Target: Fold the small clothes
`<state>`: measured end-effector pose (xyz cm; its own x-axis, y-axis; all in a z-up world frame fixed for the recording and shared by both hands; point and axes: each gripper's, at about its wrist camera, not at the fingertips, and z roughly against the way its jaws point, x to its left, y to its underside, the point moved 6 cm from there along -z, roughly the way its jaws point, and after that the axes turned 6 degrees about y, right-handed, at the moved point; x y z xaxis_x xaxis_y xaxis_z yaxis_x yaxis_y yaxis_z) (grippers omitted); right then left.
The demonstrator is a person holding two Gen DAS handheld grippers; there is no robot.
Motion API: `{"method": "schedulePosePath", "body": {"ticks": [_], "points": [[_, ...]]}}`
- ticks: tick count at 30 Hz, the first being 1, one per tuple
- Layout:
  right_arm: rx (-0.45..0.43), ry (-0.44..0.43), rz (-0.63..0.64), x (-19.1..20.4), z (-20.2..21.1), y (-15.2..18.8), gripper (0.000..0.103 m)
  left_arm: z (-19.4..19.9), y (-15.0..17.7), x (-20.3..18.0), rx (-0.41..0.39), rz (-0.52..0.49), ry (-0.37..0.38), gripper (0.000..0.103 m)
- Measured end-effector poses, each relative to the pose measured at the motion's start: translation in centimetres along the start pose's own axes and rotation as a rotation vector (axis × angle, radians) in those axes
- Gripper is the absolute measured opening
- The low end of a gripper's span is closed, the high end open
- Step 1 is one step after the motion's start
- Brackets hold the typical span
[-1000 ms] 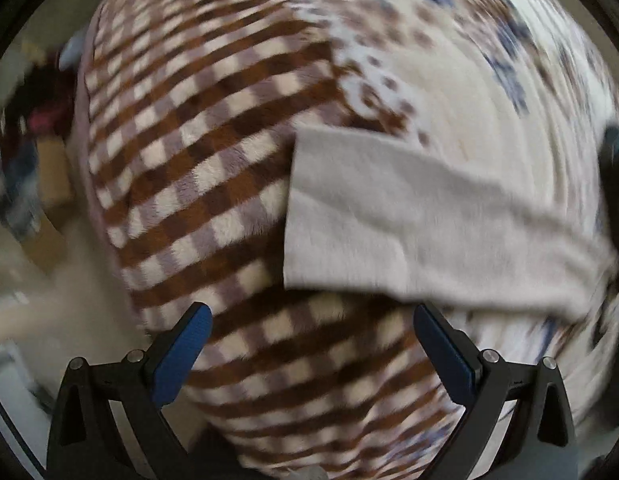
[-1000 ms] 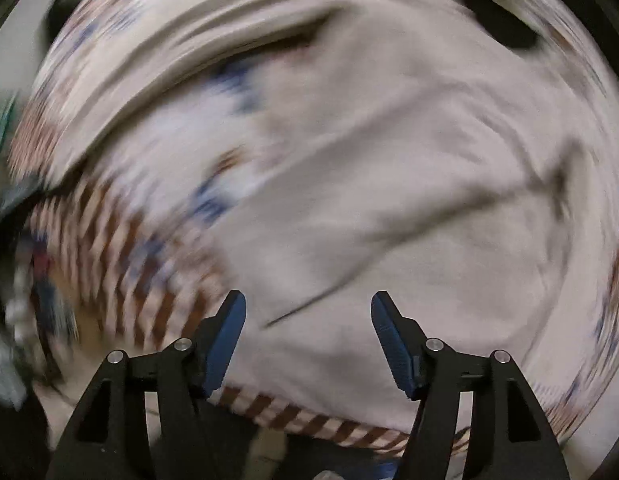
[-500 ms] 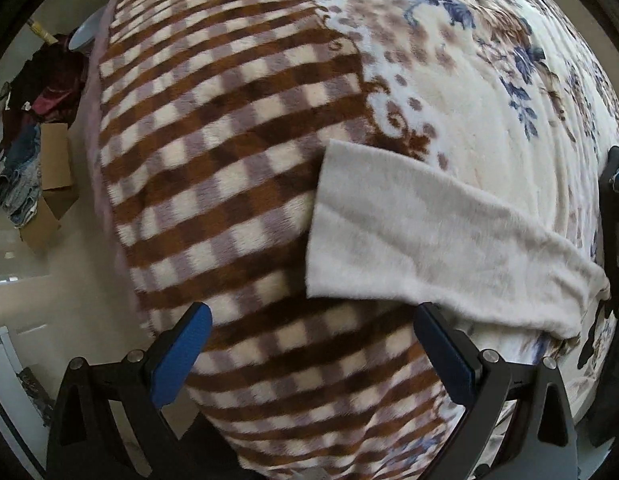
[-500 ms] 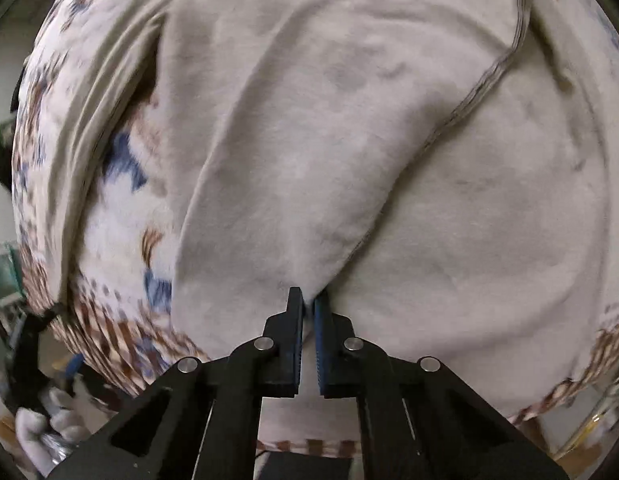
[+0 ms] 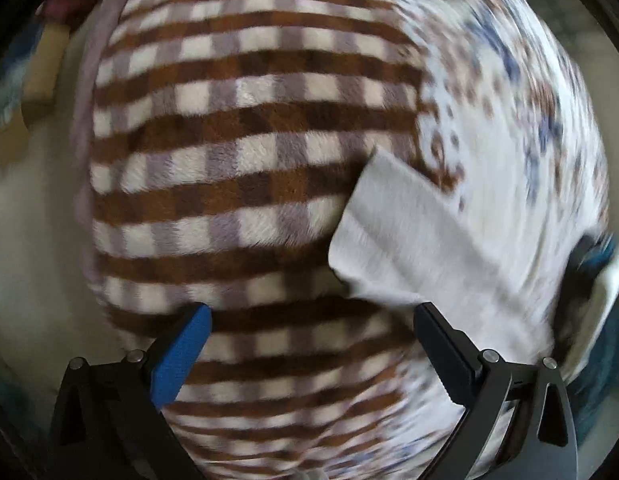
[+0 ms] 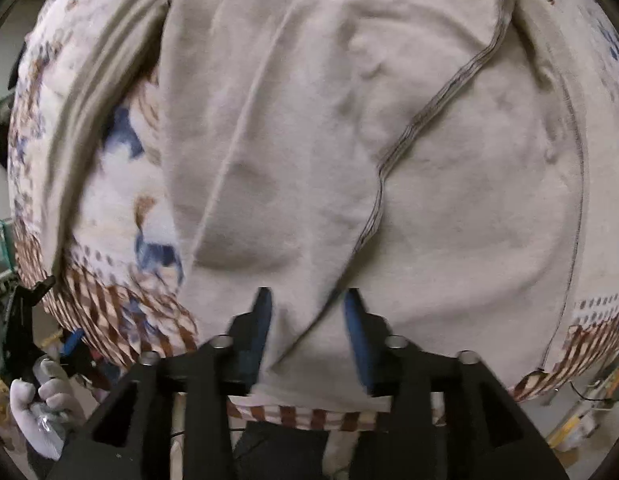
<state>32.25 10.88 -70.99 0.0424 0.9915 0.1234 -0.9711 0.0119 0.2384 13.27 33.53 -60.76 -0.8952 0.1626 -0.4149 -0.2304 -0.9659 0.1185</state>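
Observation:
A beige long-sleeved garment (image 6: pixel 349 120) lies spread on a plush blanket (image 5: pixel 249 140), with a ribbed trim edge (image 6: pixel 449 92) curving across it. My right gripper (image 6: pixel 309 300) points down at the garment's near edge. Its jaws are opening, and a fold of the cloth lies loose between them. The garment's sleeve (image 5: pixel 409 240) stretches over the brown checked part of the blanket. My left gripper (image 5: pixel 311 310) hovers wide open above the checks. The sleeve's cuff end lies just beyond its right finger (image 5: pixel 441 340), and nothing is between the fingers.
The blanket has a brown check border and a cream middle with blue flowers (image 6: pixel 149 248). A white-gloved hand (image 6: pixel 33 400) shows at the lower left of the right wrist view. Floor and a cardboard box (image 5: pixel 41 76) lie past the blanket's left edge.
The right gripper was open a second ago and shut on a fold of the garment half a second ago; now its jaws stand apart. The left gripper moved, bringing the cuff nearer its right finger.

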Motion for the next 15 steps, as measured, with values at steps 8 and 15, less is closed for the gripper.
{"method": "schedulePosePath", "body": {"ticks": [8,15], "points": [[-0.06,0.123,-0.112,-8.1,2.8,-4.6,0.058,-0.4,-2.9,-1.6,-0.097,0.079,0.102,0.098],[-0.107,0.177,-0.099,-12.9,6.8,-7.8,0.058,-0.4,-2.9,-4.6,-0.2,-0.125,-0.008,0.007]]}}
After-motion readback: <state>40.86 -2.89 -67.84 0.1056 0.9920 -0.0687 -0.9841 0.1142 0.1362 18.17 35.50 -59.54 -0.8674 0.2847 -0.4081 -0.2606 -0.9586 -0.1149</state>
